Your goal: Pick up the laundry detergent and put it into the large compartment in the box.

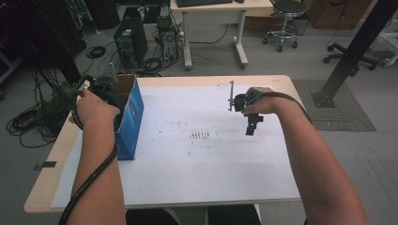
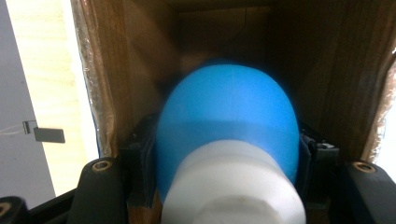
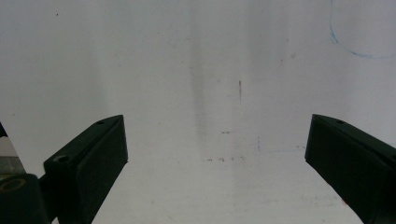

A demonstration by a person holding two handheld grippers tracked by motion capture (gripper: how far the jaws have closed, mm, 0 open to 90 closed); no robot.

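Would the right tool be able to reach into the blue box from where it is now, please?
Probably not right away: the right tool hangs open over the white sheet, and the left tool, holding a blue bulb, occupies the blue box.

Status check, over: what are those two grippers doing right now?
Left gripper shut on blue-and-white bulb-shaped object, inside open blue cardboard box. Right gripper open, nothing held, over white paper sheet. Nothing in the way.

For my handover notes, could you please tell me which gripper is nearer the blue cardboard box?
Left: the left gripper is at the blue cardboard box's open top; the right gripper hovers apart over the white sheet.
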